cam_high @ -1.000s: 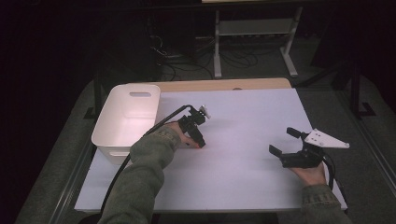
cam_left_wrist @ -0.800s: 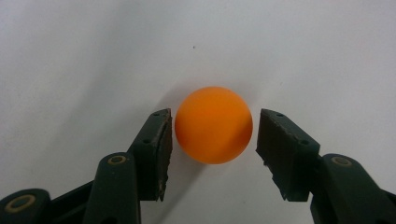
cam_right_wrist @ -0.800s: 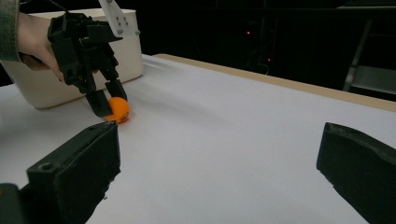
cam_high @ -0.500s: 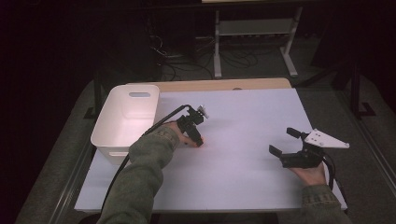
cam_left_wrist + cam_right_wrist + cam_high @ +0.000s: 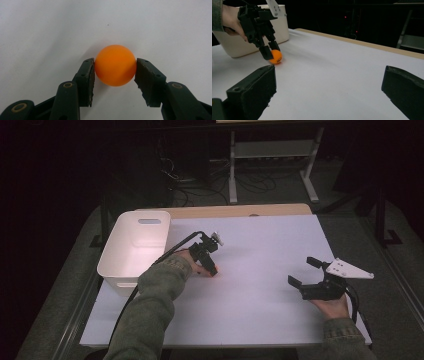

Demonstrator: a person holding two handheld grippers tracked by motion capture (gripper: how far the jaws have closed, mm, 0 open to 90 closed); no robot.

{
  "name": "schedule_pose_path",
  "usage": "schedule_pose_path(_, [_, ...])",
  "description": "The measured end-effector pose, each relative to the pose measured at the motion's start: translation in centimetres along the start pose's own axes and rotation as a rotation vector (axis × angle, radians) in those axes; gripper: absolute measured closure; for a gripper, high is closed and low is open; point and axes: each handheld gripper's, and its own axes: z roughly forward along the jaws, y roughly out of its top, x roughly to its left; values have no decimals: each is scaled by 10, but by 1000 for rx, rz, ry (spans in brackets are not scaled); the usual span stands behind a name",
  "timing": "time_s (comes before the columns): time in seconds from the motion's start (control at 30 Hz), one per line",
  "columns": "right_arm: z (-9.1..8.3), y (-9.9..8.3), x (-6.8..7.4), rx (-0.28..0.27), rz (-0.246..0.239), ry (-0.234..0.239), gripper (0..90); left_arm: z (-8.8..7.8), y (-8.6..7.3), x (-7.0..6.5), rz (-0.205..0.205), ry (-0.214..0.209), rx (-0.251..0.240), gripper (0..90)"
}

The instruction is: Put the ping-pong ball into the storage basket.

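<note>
A: Gripping is the step in hand, as I read it. The left gripper (image 5: 115, 75) has its two black jaws pressed against either side of an orange ball (image 5: 115, 65), one pad touching each flank. The ball still sits on the white counter (image 5: 270, 250); nothing shows it lifted.

B: Where on the counter is that?

A: Left of centre, seen from above. The left gripper (image 5: 212, 269) points down at the ball (image 5: 214, 273), just beside a white bin (image 5: 116, 262) that stands at the counter's left edge. The bin looks empty.

B: And the other hand?

A: The right gripper (image 5: 304, 272) rests near the right edge, well apart from the ball, jaws spread wide with nothing between them. From its own camera the ball (image 5: 275, 56) shows farther off, resting on the surface under the left gripper's jaws, with the bin (image 5: 242, 42) behind.

B: So how far along is it?

A: Early, I judge. The ball is caught but not raised. If the bin is the goal, which seems likely from how close it stands, the lift, the short carry over its rim and the release all remain.
</note>
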Motion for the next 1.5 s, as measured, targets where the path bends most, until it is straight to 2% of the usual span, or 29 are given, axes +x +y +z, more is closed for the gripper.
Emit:
schedule_pose_path(0.57, [0,0,0,1,1,1,0,-16,-1,-1,-1,28,-7,504])
schedule_pose_path(1.5, [0,0,1,1,1,2,0,-49,-7,-4,5,27,-48,505])
